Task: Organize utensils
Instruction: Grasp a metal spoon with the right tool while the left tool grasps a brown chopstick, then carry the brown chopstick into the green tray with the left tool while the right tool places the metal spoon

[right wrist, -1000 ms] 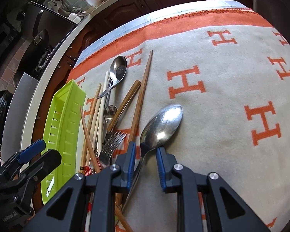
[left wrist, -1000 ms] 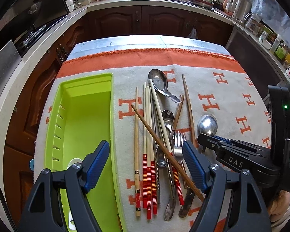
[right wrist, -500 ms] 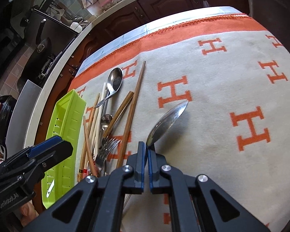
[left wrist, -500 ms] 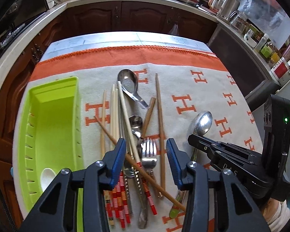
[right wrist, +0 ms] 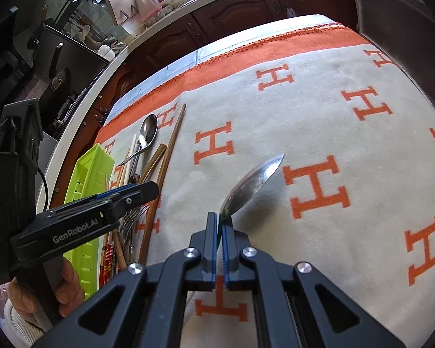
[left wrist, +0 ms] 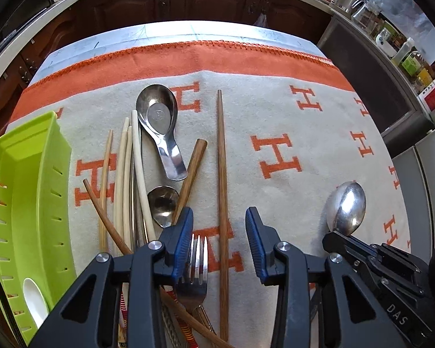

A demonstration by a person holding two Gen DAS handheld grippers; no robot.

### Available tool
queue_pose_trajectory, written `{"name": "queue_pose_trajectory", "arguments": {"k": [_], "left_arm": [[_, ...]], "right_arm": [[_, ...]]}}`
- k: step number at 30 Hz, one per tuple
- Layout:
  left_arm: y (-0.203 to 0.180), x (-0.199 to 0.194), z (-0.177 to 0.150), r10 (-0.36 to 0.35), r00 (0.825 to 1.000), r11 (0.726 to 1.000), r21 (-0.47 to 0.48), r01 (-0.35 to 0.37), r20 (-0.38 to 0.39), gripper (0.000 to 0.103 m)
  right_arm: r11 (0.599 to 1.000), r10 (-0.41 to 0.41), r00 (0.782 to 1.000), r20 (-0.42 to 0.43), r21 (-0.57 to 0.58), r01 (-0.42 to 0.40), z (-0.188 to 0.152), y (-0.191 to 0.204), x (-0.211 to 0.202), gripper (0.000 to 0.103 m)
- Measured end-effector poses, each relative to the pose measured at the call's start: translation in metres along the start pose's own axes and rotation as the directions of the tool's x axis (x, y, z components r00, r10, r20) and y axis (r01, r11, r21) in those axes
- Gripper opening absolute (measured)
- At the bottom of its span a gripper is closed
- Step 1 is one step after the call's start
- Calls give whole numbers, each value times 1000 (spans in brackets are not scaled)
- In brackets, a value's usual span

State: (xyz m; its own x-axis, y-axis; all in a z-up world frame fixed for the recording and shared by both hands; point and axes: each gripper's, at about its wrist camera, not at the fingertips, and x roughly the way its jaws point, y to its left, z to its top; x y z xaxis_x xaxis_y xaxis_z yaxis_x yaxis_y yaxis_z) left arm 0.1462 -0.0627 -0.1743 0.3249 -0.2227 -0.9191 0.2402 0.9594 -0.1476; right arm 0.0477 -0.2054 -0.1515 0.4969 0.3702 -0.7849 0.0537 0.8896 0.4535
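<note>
The right gripper [right wrist: 219, 226] is pinching a shiny spoon [right wrist: 253, 181], lifted, it seems, over the middle of the blanket [right wrist: 333, 116]. The left gripper [left wrist: 219, 232] is closing around a fork [left wrist: 198, 264] and a brown chopstick [left wrist: 221, 188] near the blanket's left edge, apparently not touching them.

A matt, slightly fuzzy woven cloth [left wrist: 290, 110] in grey and orange is spread across the middle of the frame. Polished, mirror-bright metal is seen on the held spoon [right wrist: 253, 184], the short ladle spoon [left wrist: 159, 121] and the fork [left wrist: 195, 272]. Smooth brown wood is shown by the long chopstick [left wrist: 221, 191], and pale, satin-finished wood by the light chopsticks [left wrist: 124, 174]. At lower left, glossy lime plastic forms the slotted tray [left wrist: 23, 191]. Matt black plastic with ribbed blue pads [left wrist: 185, 232] is seen on the grippers.
</note>
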Motion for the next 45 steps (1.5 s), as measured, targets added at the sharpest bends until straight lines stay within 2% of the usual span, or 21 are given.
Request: {"name": "queue_pose_trajectory", "arguments": {"k": [5,6,7,9,12,17,29,36,45], "left_arm": [[-13,10,-3,68,997,996,49,-69,28,35],[-16,11,-4,85,996,995,57,-87,38,31],[-20,12,-5,108,993,991,71,-111,51,19],[-23,13,-5,101,993,991,78,-105,60,5],[-21,9,-5,96,994,993,63,-100,61,4],[-24,1,-8,47,998,997,54,-50,48,4],[-37,-63,-24,-32,992,997,69,24,120,4],[-28,-106,-44,-7,986,999,51,-2,166,4],[17,-162,-77,76,965,997,-16,-75,253,4]], "right_arm": [[1000,11,1000,-7,11,-11,-3,-8,2,3],[1000,13,1000,-9,11,-13,-3,-8,2,3],[1000,15,1000,-11,11,-15,-4,-8,2,3],[1000,21,1000,-12,14,-21,-4,-9,2,3],[1000,23,1000,-4,7,-23,-4,-9,1,3],[1000,5,999,42,-24,-4,-3,-4,-12,3],[998,-2,986,167,-64,13,3,9,-68,2],[995,38,980,198,-98,-19,-3,29,-96,2],[973,91,976,199,-227,-44,-5,91,-111,2]]}}
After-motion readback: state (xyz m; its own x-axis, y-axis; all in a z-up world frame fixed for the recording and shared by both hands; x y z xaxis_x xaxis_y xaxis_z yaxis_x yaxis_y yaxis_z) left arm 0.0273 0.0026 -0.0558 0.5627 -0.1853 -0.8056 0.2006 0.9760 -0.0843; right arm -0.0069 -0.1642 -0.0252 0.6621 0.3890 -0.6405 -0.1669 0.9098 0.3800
